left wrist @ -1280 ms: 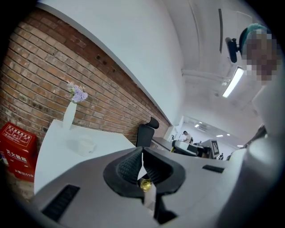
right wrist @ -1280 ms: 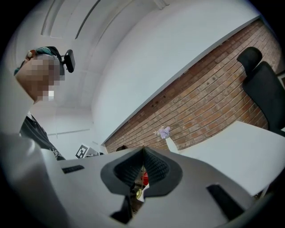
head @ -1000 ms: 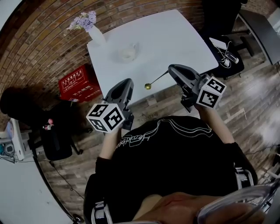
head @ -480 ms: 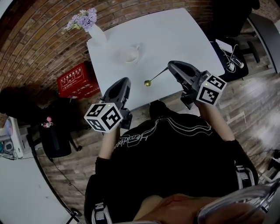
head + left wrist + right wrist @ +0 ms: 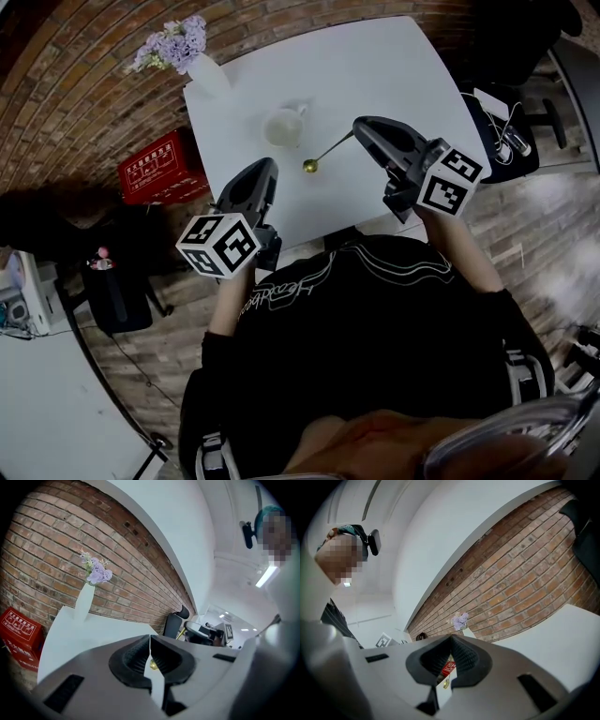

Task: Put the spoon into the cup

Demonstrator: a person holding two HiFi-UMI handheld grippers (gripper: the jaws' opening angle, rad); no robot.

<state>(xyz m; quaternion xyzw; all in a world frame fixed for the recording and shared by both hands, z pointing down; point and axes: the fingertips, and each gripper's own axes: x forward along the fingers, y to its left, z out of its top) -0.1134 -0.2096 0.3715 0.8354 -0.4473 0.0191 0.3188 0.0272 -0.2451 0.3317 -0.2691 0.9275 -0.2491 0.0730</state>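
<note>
A white cup (image 5: 284, 127) stands on the white table (image 5: 375, 66). My right gripper (image 5: 357, 125) is shut on the handle end of a gold spoon (image 5: 323, 153). The spoon slants down to the left, and its bowl hangs just right of and below the cup. In the right gripper view the jaws (image 5: 451, 637) meet, with a bit of gold spoon (image 5: 446, 683) below them. My left gripper (image 5: 269, 165) is shut and holds nothing, over the table's near edge left of the spoon bowl. In the left gripper view (image 5: 150, 637) the cup is hidden.
A white vase with purple flowers (image 5: 202, 70) stands at the table's far left corner. A red crate (image 5: 159, 167) sits on the floor left of the table. A black chair with papers and cables (image 5: 497, 122) is at the right.
Both grippers have moved forward over the table towards the cup. The spoon travelled with the right gripper, and its bowl now hangs closer to the cup.
</note>
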